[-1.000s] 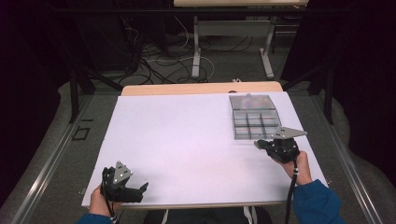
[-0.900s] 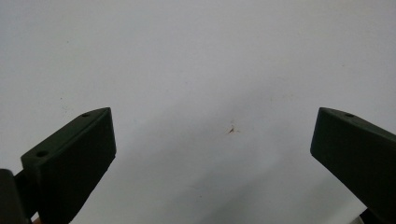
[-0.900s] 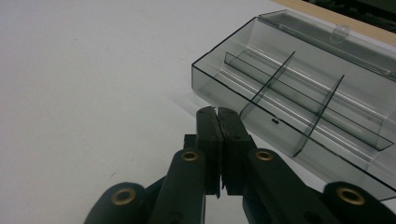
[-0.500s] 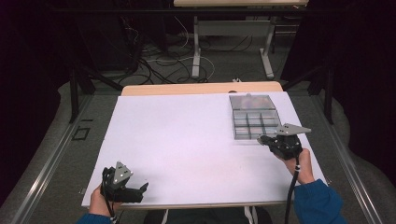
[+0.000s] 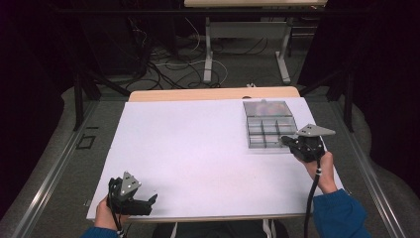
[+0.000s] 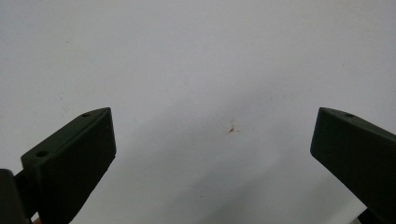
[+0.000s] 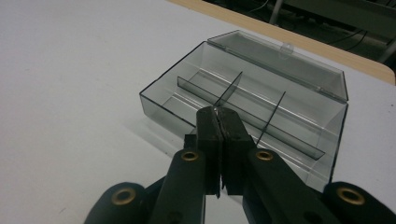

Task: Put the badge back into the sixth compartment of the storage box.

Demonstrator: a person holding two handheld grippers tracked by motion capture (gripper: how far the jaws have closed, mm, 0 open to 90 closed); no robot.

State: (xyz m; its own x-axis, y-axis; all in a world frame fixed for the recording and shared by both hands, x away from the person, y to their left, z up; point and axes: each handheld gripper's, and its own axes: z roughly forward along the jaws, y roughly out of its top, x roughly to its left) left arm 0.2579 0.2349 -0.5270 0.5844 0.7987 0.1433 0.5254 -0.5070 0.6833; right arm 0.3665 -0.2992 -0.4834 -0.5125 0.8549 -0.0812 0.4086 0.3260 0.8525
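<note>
A: While the right hand-held gripper sits at the near right corner of the compartment box, where's the box on the worktop?
B: Far right part, just ahead of that gripper's tips. Jaws pressed together, nothing between them.
A: Build?
B: Clear smoky plastic, rectangular, thin straight dividers, hinged lid open and leaning back. Long axis runs away from the person; lid at the far end.
A: Left hand-held gripper?
B: Near left edge, well apart from the box. Jaws spread wide, empty, over bare matte white surface.
</note>
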